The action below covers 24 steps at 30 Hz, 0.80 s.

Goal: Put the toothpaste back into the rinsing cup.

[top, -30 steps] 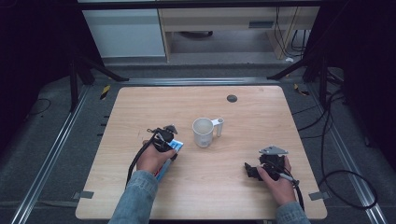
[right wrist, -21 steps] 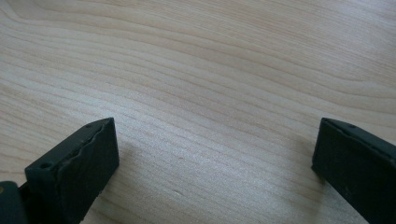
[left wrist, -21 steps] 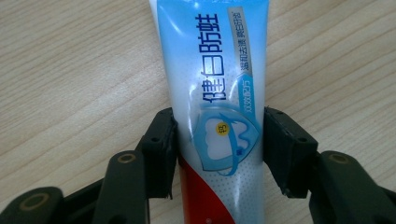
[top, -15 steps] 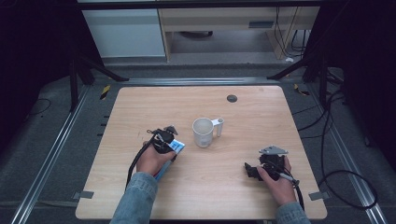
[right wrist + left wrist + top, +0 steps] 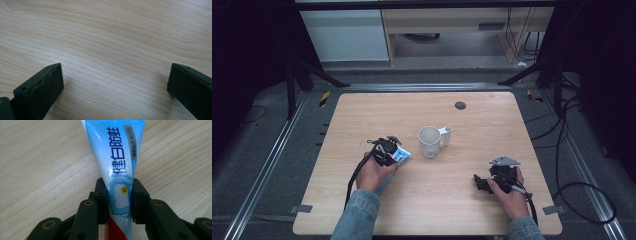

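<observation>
Left gripper view shows the left gripper [image 5: 119,197] with its two black fingers [image 5: 101,195] clamped on a toothpaste tube [image 5: 117,165], one finger on each side of it. The tube is light blue and white, with a red part near the bottom edge. Large dark blue Chinese characters run along its length, and I read them as 健白防蛀. A grey strip beside them carries smaller writing, too small to read, and a little yellow round mark sits between the fingers. The tube is just above the wooden desk [image 5: 37,157].

From the high view, the left gripper [image 5: 387,150] holds the tube [image 5: 401,155] just left of a white mug [image 5: 430,141] near the desk middle. The right gripper [image 5: 482,182] rests on the desk [image 5: 492,115], well apart from the mug, and a small dark round disc [image 5: 460,105] lies farther back.

In the right gripper view, the fingers [image 5: 40,90] stand wide apart over bare wood.
</observation>
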Available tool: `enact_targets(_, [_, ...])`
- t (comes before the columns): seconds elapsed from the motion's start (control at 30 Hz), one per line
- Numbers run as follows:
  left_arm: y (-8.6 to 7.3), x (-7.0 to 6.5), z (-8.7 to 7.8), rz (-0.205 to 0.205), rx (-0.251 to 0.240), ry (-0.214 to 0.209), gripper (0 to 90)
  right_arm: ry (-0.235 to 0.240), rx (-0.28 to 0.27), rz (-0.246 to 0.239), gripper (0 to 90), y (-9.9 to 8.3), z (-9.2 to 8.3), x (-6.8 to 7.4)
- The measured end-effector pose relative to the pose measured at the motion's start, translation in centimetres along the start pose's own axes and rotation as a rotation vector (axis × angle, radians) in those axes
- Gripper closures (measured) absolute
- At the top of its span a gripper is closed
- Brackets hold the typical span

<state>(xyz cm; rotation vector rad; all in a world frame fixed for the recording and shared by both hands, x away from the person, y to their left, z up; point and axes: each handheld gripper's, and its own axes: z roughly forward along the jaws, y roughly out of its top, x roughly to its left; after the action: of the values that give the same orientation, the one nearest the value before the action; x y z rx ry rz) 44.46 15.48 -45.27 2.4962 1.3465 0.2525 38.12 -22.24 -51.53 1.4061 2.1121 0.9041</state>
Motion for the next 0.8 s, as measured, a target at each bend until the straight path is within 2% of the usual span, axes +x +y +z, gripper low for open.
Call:
enact_targets(0.03, [0.0, 0.0, 0.0, 0.0, 0.0, 0.0, 71.1, 0.0, 0.0, 0.0, 0.7, 0.0, 0.0, 0.0])
enact_targets(0.07, [-0.1, -0.4, -0.7, 0.004, -0.04, 0.017, 71.2, 0.002, 0.0, -0.002, 0.7, 0.0, 0.0, 0.0])
enact_targets(0.1, [-0.1, -0.4, -0.7, 0.004, -0.04, 0.017, 71.3, 0.002, 0.0, -0.002, 0.7, 0.0, 0.0, 0.0])
enact_targets(0.13, [-0.1, -0.8, -1.5, 0.016, -0.072, 0.025, 71.4, 0.002, 0.001, -0.001, 0.7, 0.0, 0.0, 0.0])
enact_targets(0.23, [-0.3, -1.7, -2.6, 0.031, -0.12, 0.031, 71.4, 0.002, 0.0, -0.002, 0.7, 0.0, 0.0, 0.0])
enact_targets(0.33, [-0.4, -2.1, -3.4, 0.036, -0.151, 0.031, 71.5, 0.003, 0.0, -0.003, 0.7, 0.0, 0.0, 0.0])
enact_targets(0.43, [-0.6, -3.1, -4.6, 0.056, -0.198, 0.053, 71.5, 0.003, 0.0, -0.002, 0.7, 0.0, 0.0, 0.0])
enact_targets(0.57, [-0.7, -3.5, -5.1, 0.052, -0.23, 0.046, 71.5, -0.002, 0.002, 0.005, 0.7, 0.1, 0.1, 0.0])
enact_targets(0.63, [-0.6, -3.8, -5.4, 0.065, -0.238, 0.05, 71.5, -0.004, 0.002, 0.002, 0.6, 0.1, 0.1, 0.0])
enact_targets(0.7, [-0.5, -3.9, -5.7, 0.055, -0.265, 0.045, 71.5, -0.004, 0.002, 0.005, 0.7, 0.1, 0.1, 0.0])
enact_targets(0.8, [-0.4, -4.0, -5.9, 0.052, -0.278, 0.035, 71.6, -0.004, 0.002, 0.004, 0.6, 0.1, 0.1, 0.0])
